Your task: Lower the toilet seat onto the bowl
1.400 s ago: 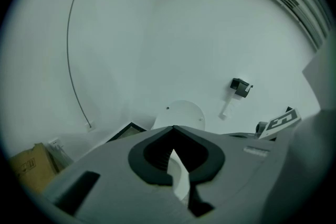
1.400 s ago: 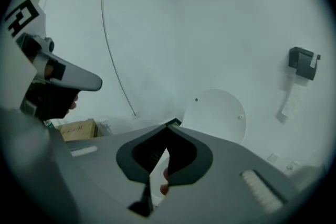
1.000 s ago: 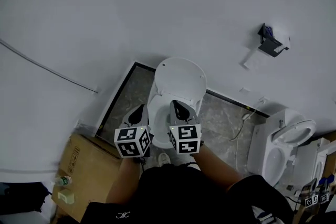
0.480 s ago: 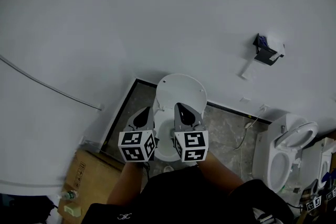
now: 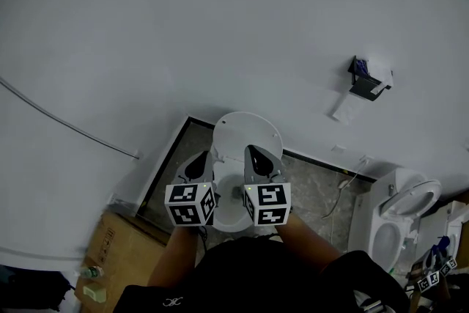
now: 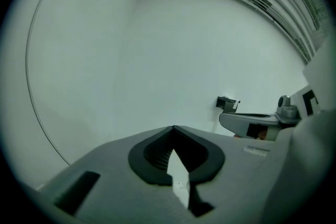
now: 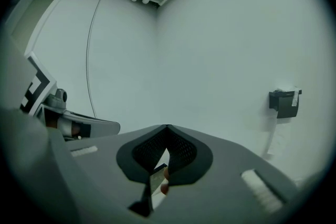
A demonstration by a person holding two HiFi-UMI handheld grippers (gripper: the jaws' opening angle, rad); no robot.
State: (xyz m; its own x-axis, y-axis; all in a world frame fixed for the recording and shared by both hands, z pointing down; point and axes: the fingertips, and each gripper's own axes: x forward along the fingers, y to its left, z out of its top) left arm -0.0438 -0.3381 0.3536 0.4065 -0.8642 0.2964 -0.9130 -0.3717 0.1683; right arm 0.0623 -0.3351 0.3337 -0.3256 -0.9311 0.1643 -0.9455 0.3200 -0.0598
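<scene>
In the head view a white toilet stands against the wall, its seat and lid (image 5: pixel 246 130) tipped up and the bowl (image 5: pixel 229 207) showing between my two grippers. My left gripper (image 5: pixel 198 160) and right gripper (image 5: pixel 256 155) hang side by side over the bowl, both shut and empty, touching nothing. Both point up at the wall. In the left gripper view the jaws of the left gripper (image 6: pixel 174 128) meet at the tip before bare wall. The right gripper (image 7: pixel 167 127) looks the same in its own view.
A black toilet paper holder (image 5: pixel 364 82) with a hanging sheet is on the wall to the right. Another toilet (image 5: pixel 394 215) stands at the right. A cardboard box (image 5: pixel 119 254) sits at the lower left. A thin cable (image 5: pixel 66 124) runs across the wall.
The head view has tipped up toward the wall. The left gripper has moved closer to the right one, and both now sit higher over the bowl. Both stay shut.
</scene>
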